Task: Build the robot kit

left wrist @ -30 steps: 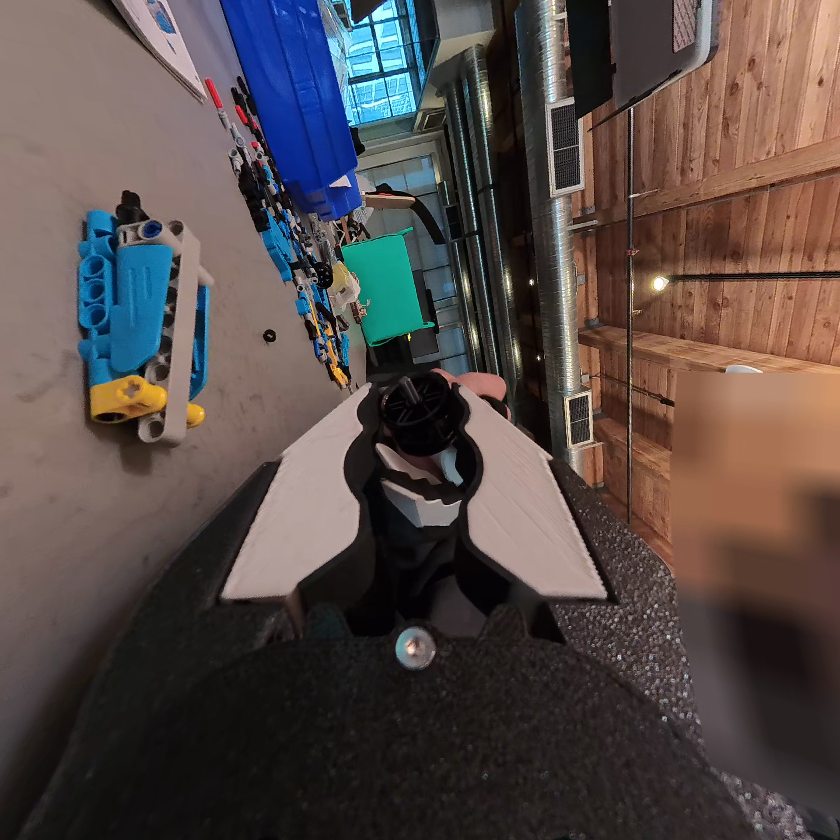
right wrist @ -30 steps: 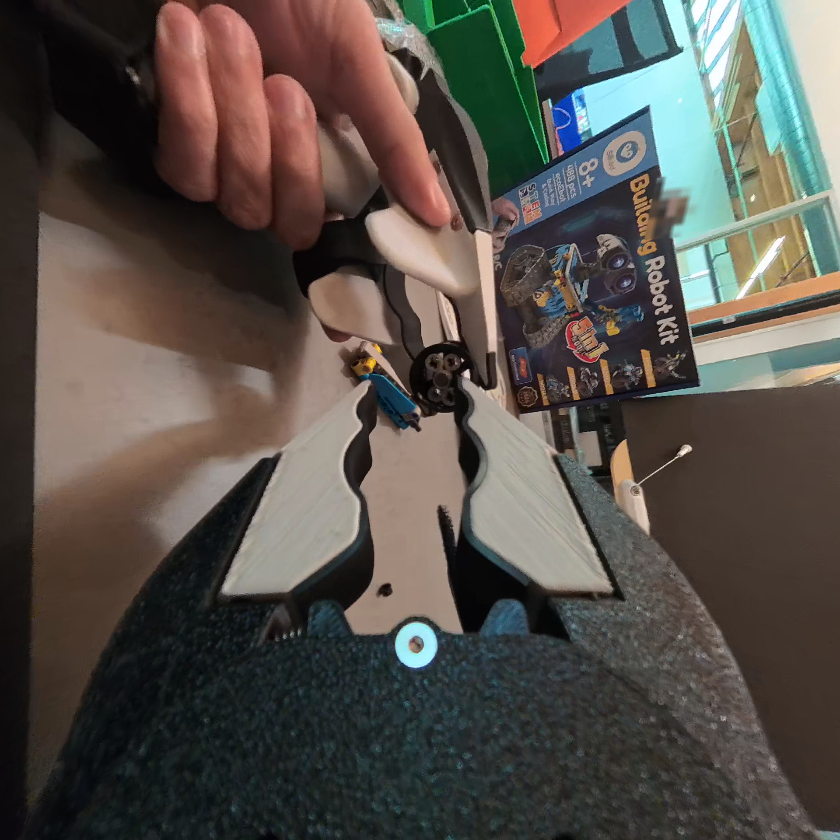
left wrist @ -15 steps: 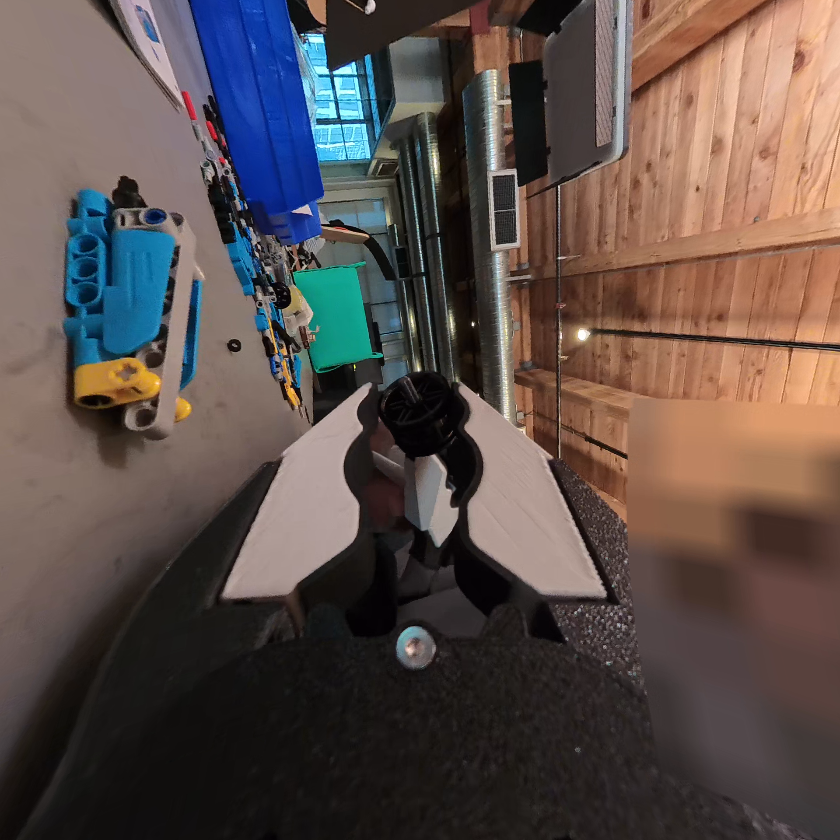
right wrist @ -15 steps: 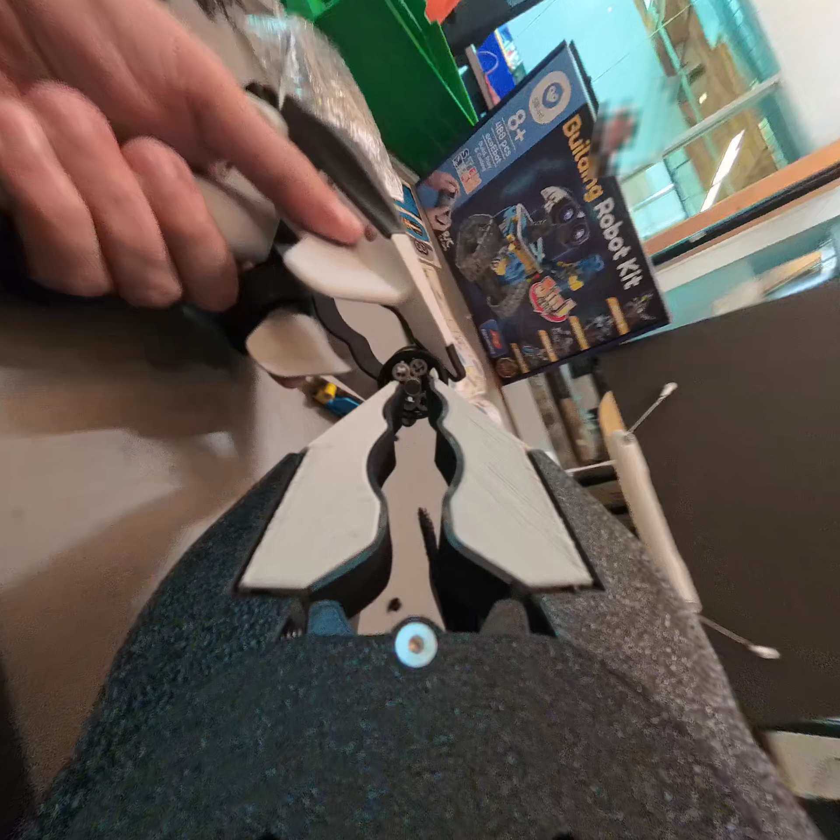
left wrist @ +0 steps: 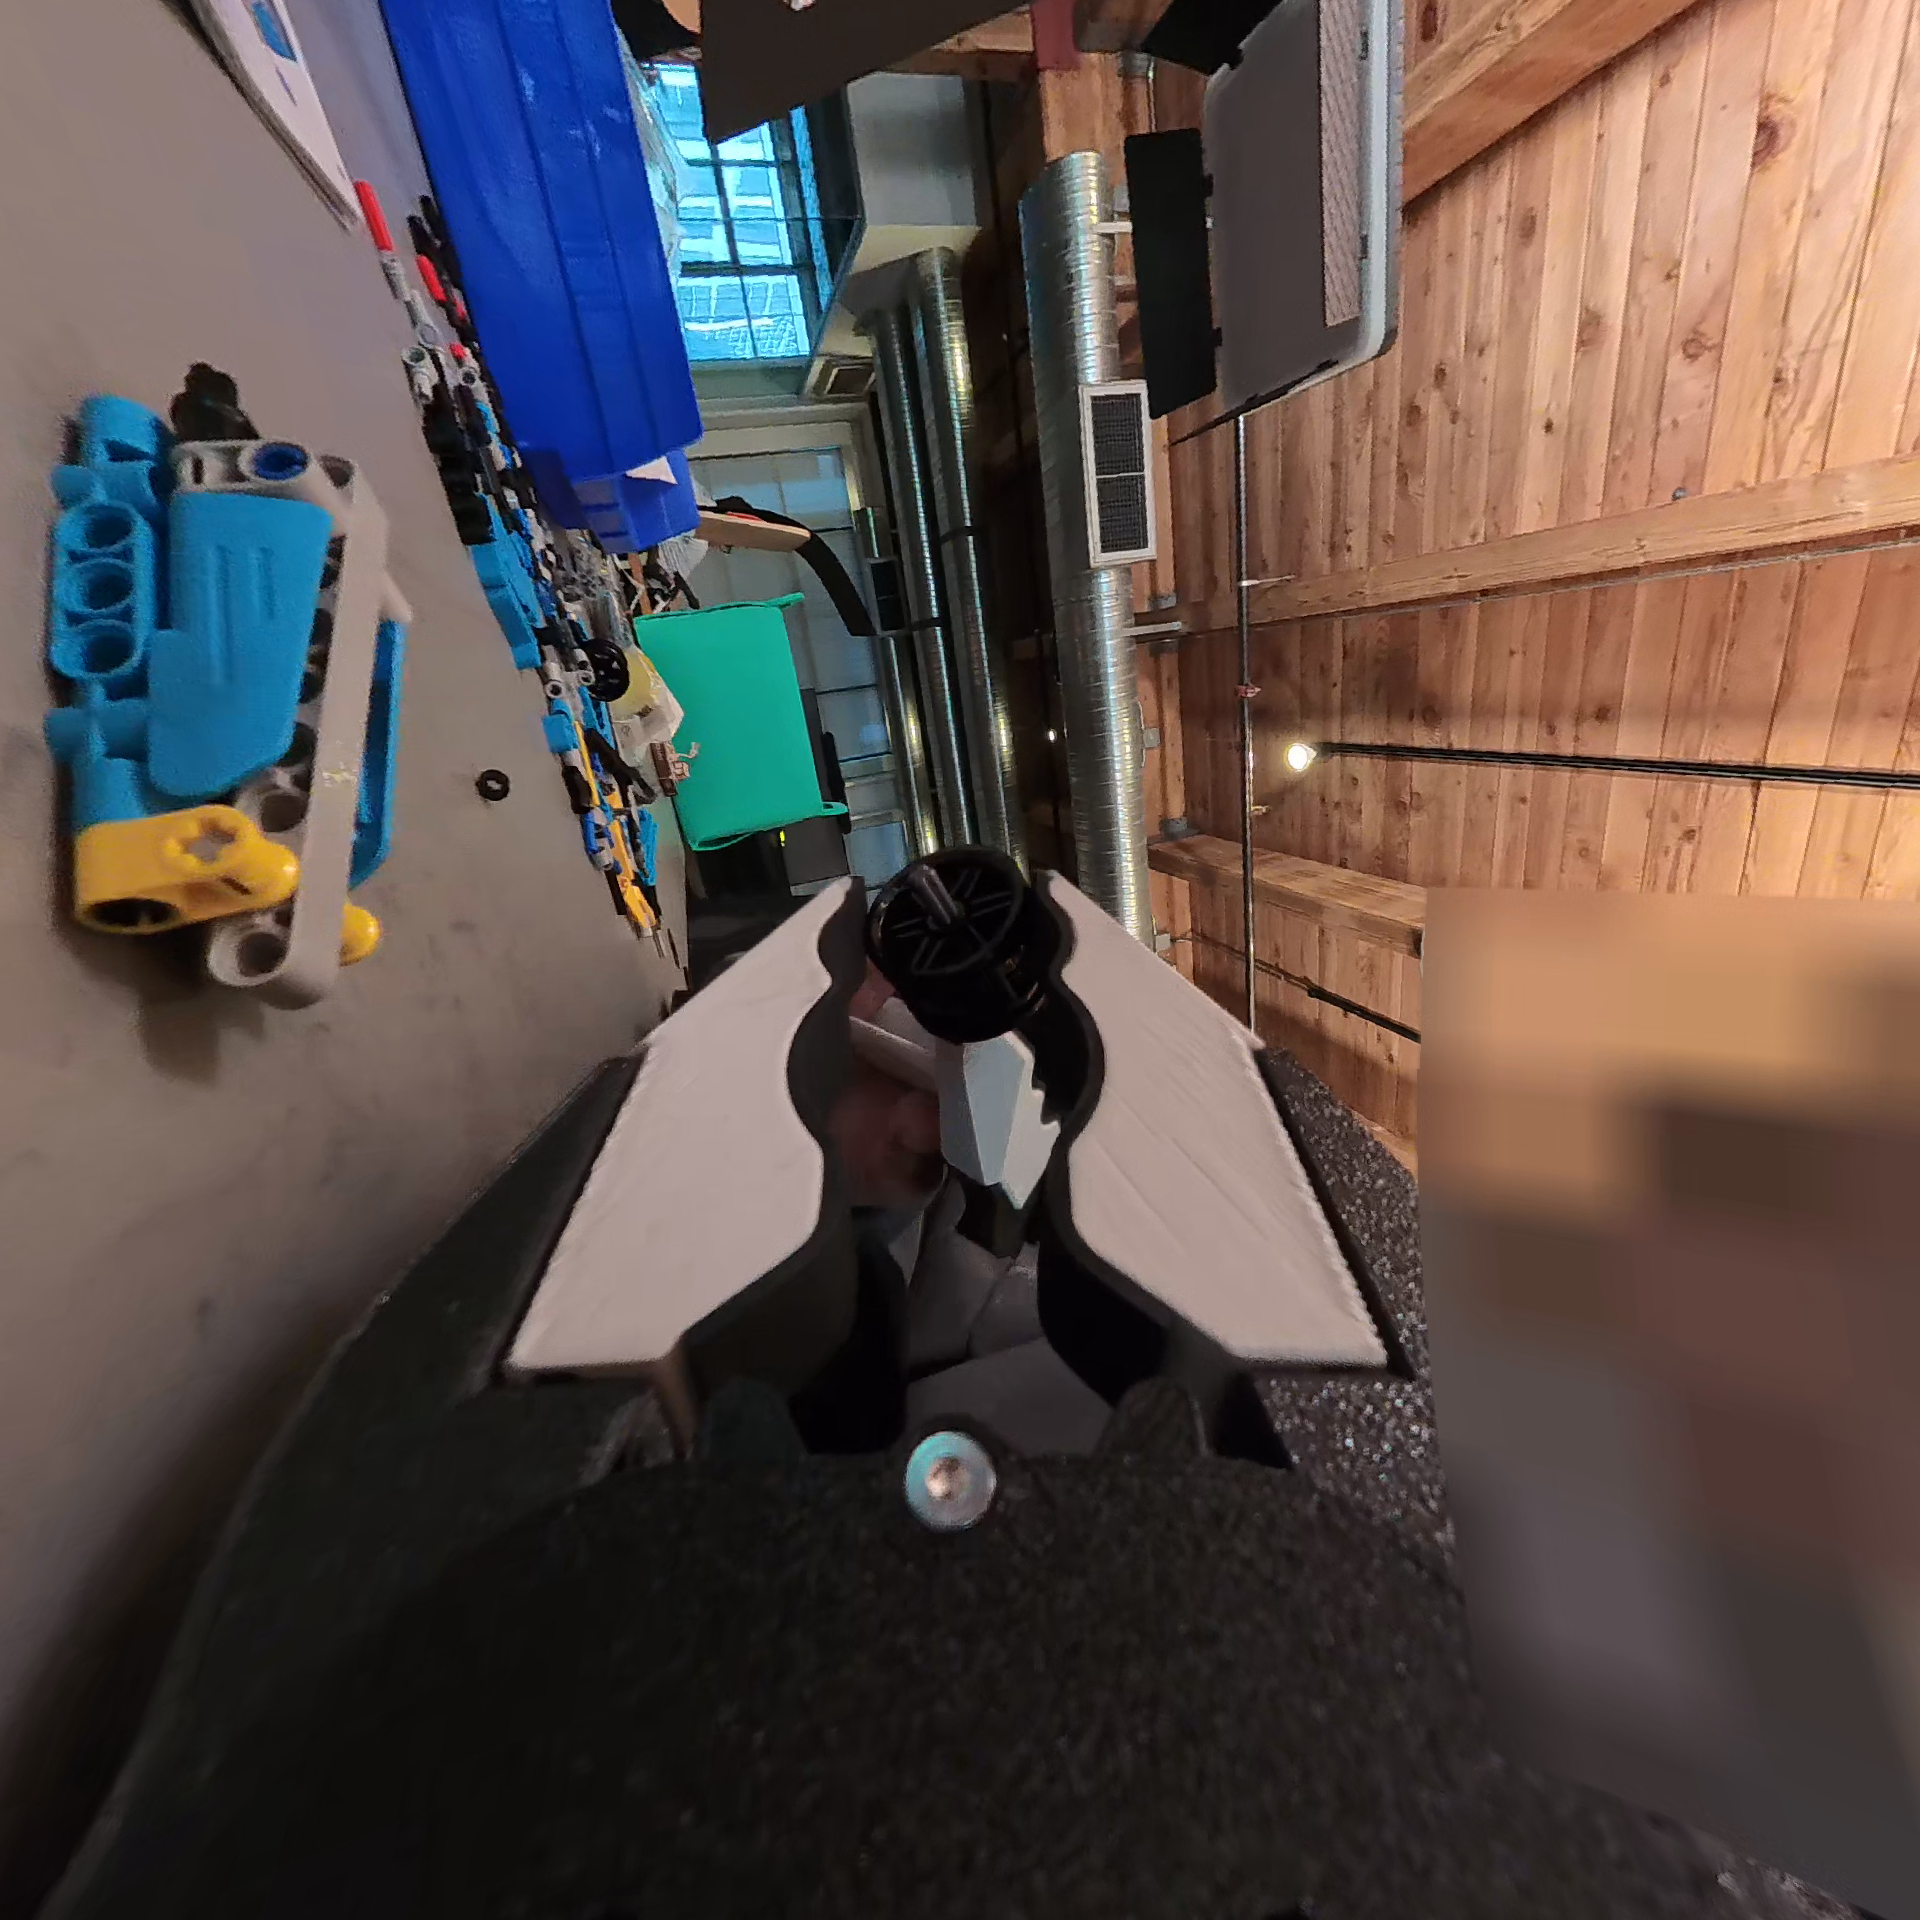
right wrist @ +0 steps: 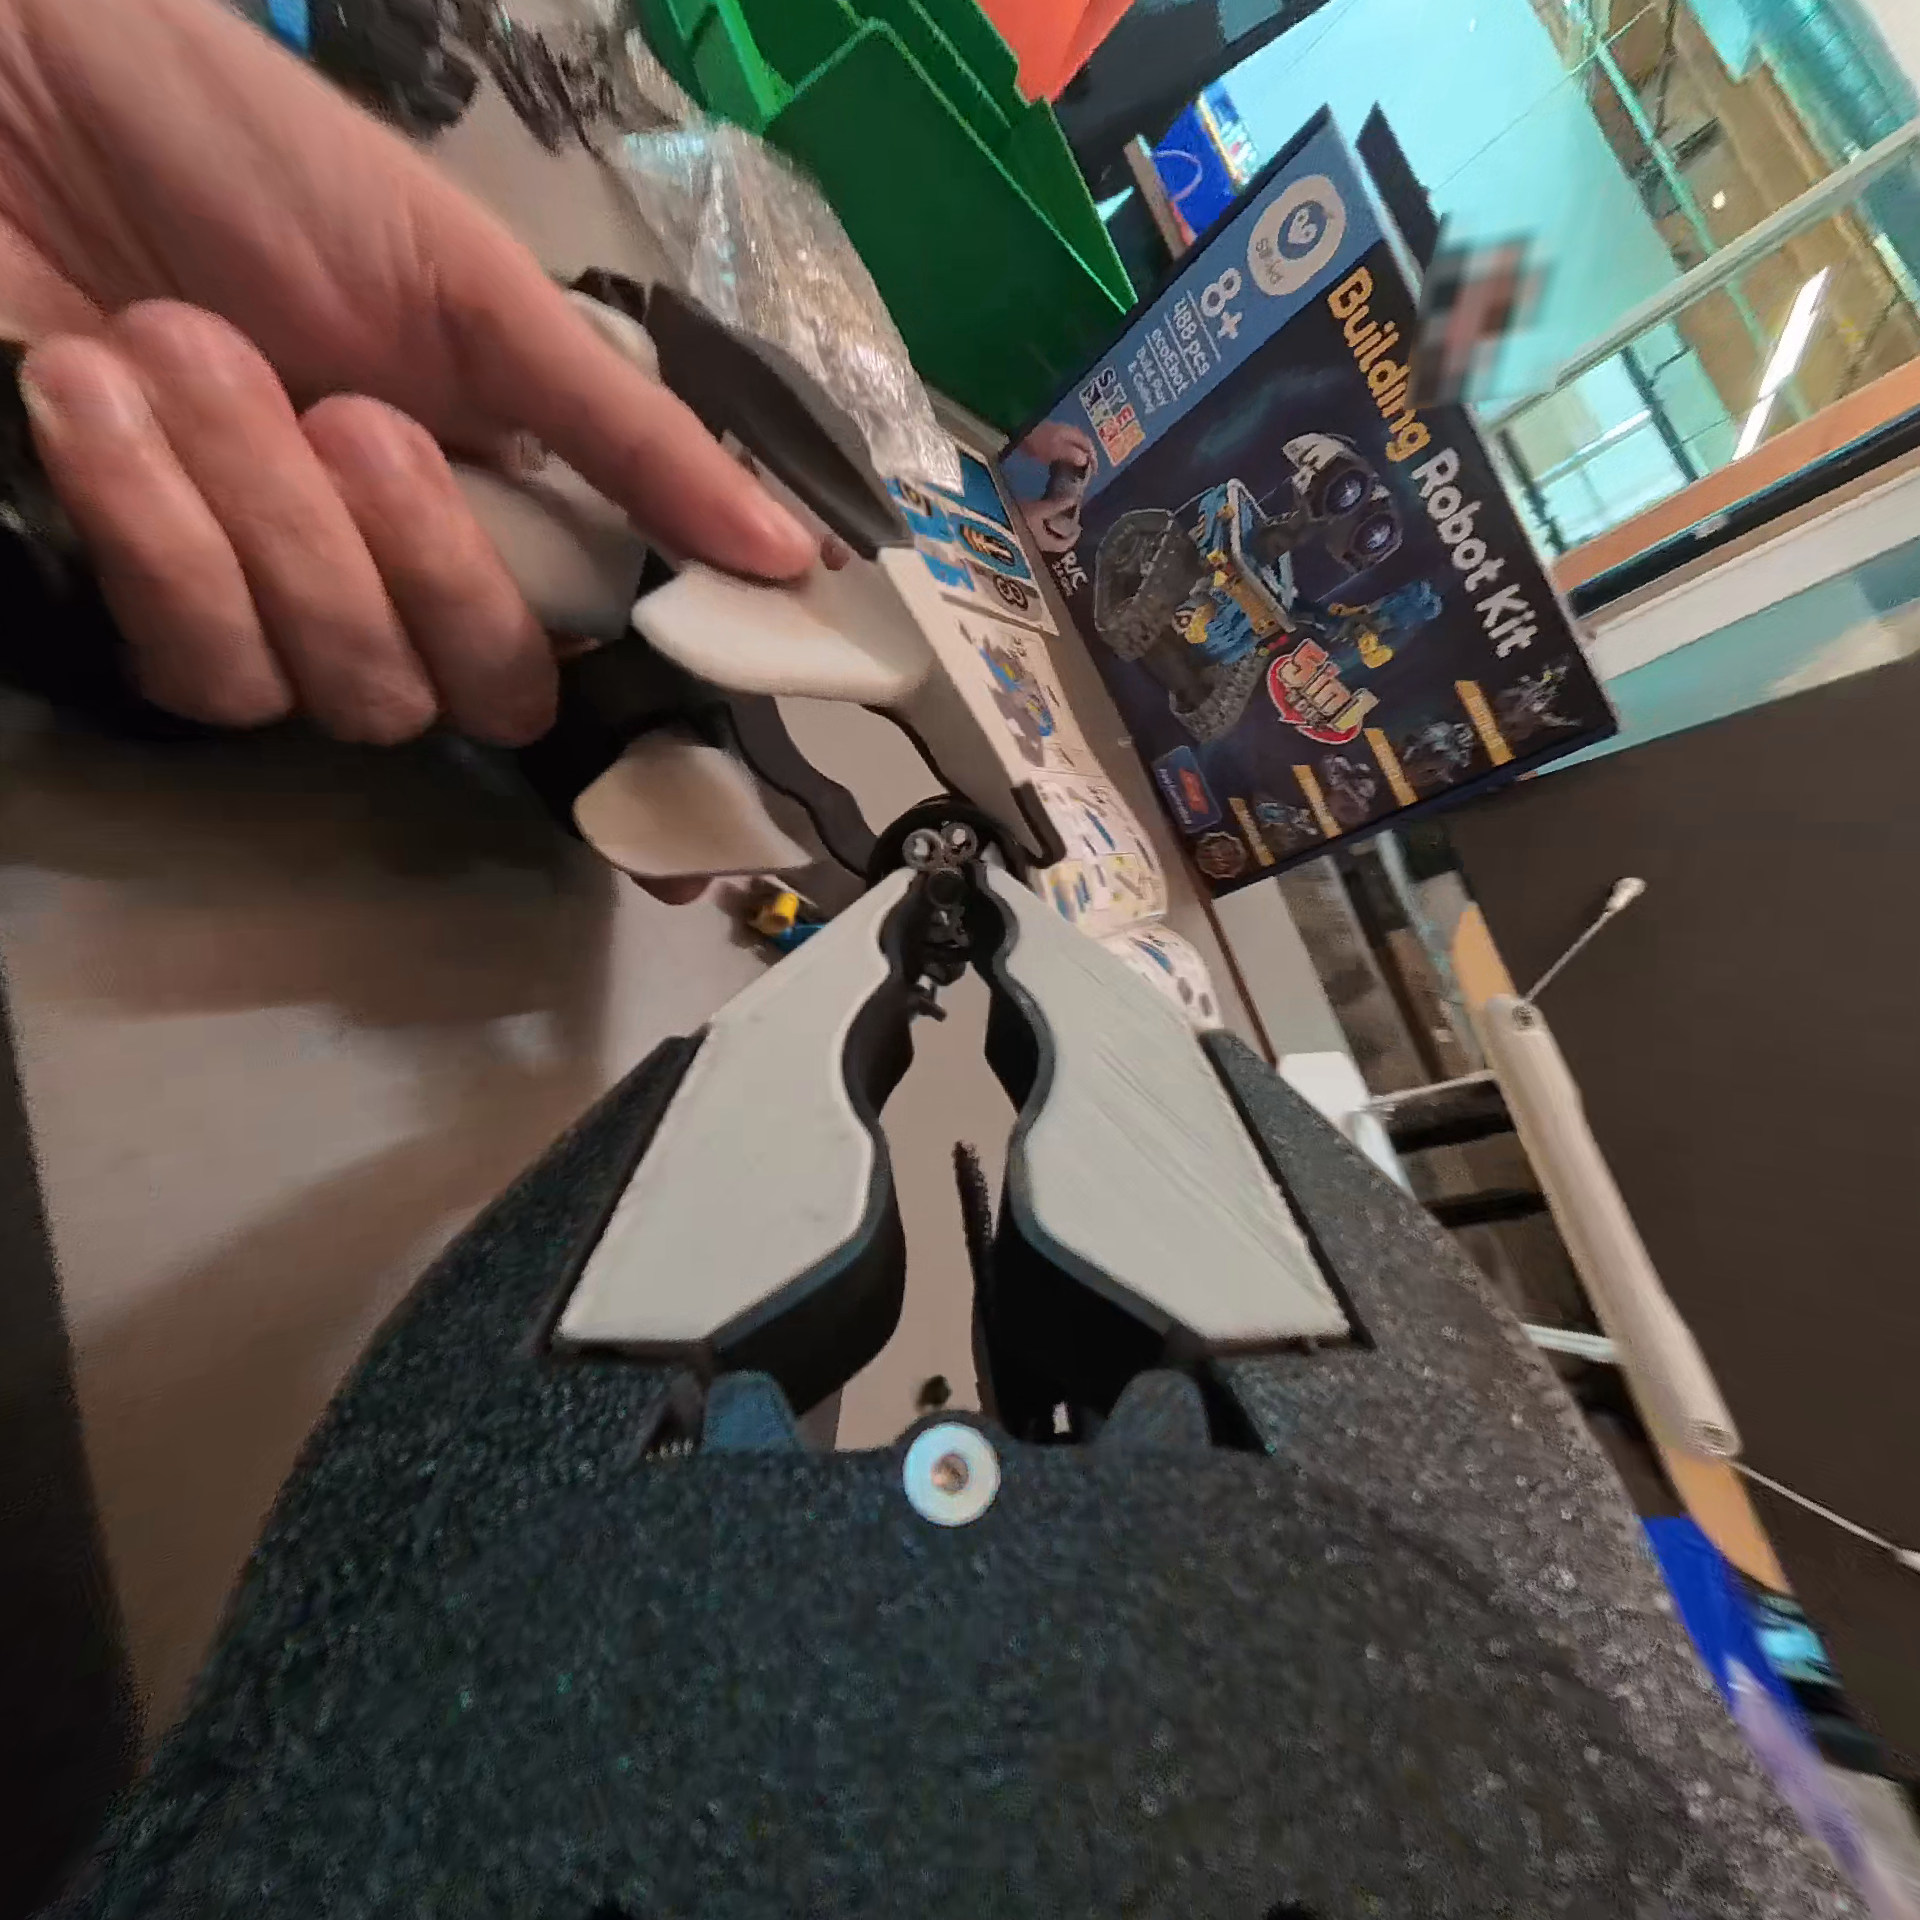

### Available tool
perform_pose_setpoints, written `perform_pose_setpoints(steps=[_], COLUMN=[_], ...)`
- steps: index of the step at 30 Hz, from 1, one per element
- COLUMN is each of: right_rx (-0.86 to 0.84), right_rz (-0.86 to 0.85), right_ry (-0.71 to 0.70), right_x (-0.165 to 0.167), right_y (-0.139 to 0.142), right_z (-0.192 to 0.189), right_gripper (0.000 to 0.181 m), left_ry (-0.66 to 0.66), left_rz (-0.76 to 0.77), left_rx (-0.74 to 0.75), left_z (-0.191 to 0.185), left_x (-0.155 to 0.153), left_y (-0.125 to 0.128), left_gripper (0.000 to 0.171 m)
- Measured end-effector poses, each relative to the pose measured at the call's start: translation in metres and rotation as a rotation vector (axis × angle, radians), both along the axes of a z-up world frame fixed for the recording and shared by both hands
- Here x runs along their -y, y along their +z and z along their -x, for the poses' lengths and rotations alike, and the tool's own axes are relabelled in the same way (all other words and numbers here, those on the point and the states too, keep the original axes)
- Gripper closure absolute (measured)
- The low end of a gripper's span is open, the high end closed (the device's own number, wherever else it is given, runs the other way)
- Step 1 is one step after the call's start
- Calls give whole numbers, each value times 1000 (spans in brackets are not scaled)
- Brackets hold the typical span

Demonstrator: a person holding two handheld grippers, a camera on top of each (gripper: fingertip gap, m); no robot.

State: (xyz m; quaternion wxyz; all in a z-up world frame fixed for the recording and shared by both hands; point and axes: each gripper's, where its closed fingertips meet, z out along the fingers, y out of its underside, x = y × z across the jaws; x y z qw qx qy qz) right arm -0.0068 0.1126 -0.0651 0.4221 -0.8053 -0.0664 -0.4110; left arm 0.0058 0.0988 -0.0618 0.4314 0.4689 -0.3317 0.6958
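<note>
My left gripper [left wrist: 951, 902] is shut on a small black spoked wheel [left wrist: 951, 951] and holds it above the grey table [left wrist: 260, 1143]. My right gripper [right wrist: 943, 883] is shut on a thin black axle piece [right wrist: 940, 925] whose grey tip meets the wheel [right wrist: 904, 840] held by the other gripper. A hand [right wrist: 312, 468] grips the left gripper's white fingers [right wrist: 790, 644]. In the left wrist view the right gripper's white finger [left wrist: 982, 1107] shows behind the wheel. A blue, grey and yellow brick assembly [left wrist: 208, 707] lies on the table to the left.
A row of loose small parts [left wrist: 520, 582] and a black ring [left wrist: 490, 782] lie by a blue bin [left wrist: 540, 229] and a green bin [left wrist: 727, 717]. The right wrist view shows a dark kit box [right wrist: 1320, 520], green bins [right wrist: 935, 187], a plastic bag [right wrist: 769, 270] and printed sheets [right wrist: 1039, 727]. Left and right tips are no more than a few centimetres apart.
My right gripper went from open to shut on the black axle piece at the wheel. My left gripper kept its hold on the wheel; both views shifted slightly.
</note>
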Motion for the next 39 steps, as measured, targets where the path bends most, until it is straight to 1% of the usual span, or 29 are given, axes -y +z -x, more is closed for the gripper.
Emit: perform_pose_setpoints(steps=[3, 4, 6, 8, 10, 15, 18, 20, 24, 26, 28, 30, 33, 34, 37, 39], right_rx=[-47, -93, -134, -224, -351, -474, -541, -490, -176, -77, -82, -136, -322, -358, -309, -321], right_rz=[-43, -71, -100, -144, -212, -292, -330, -302, -144, -98, -104, -128, -195, -215, -193, -196], right_ry=[14, 22, 36, 42, 48, 3, -27, -35, -82, -92, -89, -85, -69, -64, -79, -79], right_x=[0, 0, 0, -1, -1, -3, -4, -5, -5, -5, -6, -6, -6, -5, -4, -5], right_y=[3, 3, 5, 4, 6, 6, 3, 1, 0, 0, 1, 1, 1, 1, 1, 0], right_z=[1, 1, 1, 1, 0, -3, -6, -8, -9, -9, -9, -9, -8, -9, -9, -9], right_gripper=[175, 175, 175, 175, 175, 175, 174, 174, 174, 174, 175, 175, 176, 176, 176, 176], left_ry=[-6, -2, -1, 4, 19, 42, 79, 116, 164, 159, 163, 168, 164, 164, 154, 157], left_rz=[19, 21, 24, 26, 15, 36, -1, -24, -64, -65, -76, -86, -78, -80, -69, -75], left_rx=[9, 14, 15, 16, 30, 21, 22, 26, 30, 27, 38, 38, 40, 40, 31, 30], left_z=[1, 1, 1, 0, -1, -4, -8, -10, -13, -13, -13, -13, -12, -12, -12, -12], left_x=[-1, -1, -1, -2, -2, -5, -7, -8, -9, -8, -8, -7, -7, -6, -6, -6], left_y=[3, 4, 4, 5, 5, 7, 3, 1, -2, -3, -2, -3, -2, -2, -2, -3], left_gripper=[142, 142, 141, 141, 141, 141, 141, 142, 142, 141, 141, 141, 142, 141, 141, 142])
